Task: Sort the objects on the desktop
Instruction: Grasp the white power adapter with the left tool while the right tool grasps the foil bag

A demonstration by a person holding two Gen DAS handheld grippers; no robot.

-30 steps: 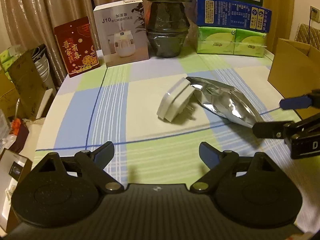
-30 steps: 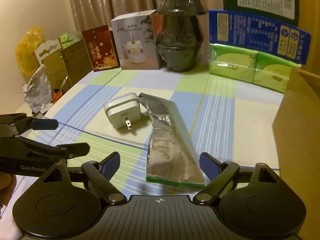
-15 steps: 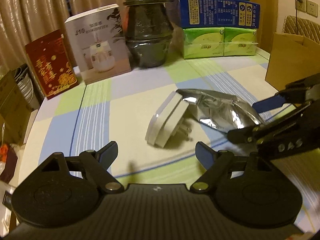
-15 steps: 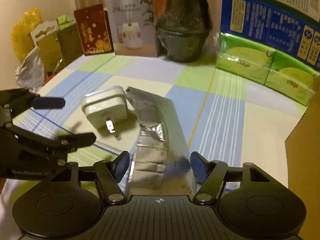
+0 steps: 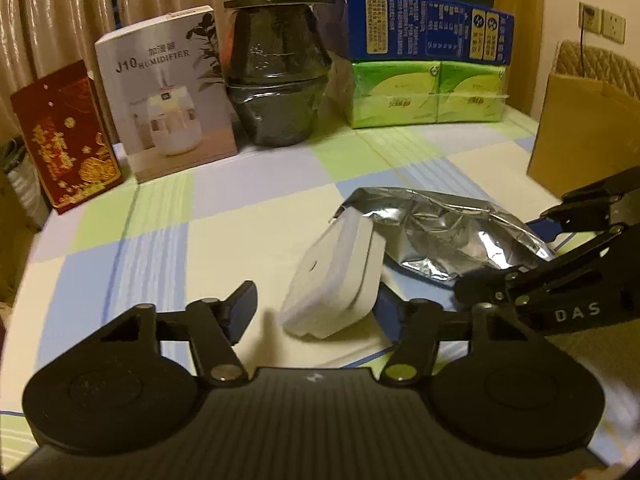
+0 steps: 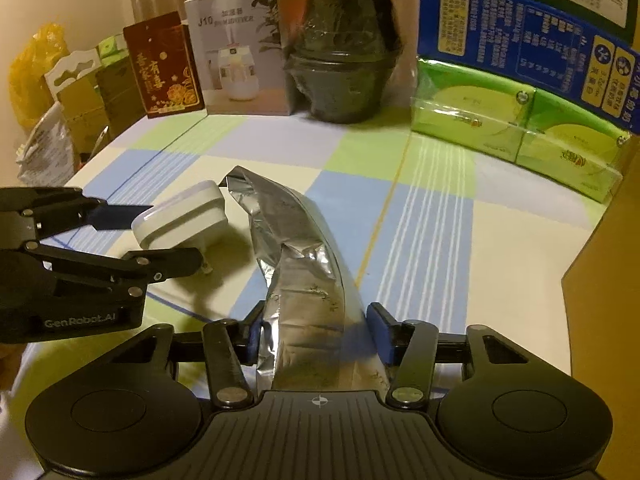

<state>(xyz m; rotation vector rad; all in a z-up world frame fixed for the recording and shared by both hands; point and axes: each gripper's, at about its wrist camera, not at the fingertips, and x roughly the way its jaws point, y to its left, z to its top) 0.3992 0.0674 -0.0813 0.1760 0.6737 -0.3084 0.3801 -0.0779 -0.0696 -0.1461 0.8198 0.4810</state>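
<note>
A white plug adapter lies on the checked tablecloth beside a silver foil pouch. My left gripper is open with the adapter between its fingers, apart from the left finger. My right gripper is open around the near end of the pouch, its pads close to the pouch's sides. Each gripper shows in the other's view: the right one at the pouch's end, the left one at the adapter.
Along the back stand a red card box, a white humidifier box, a black wrapped pot, green tissue packs and a blue box. A cardboard box stands at the right.
Both grippers moved forward: the left one now straddles the adapter, the right one now straddles the pouch's near end. Both stay open.
</note>
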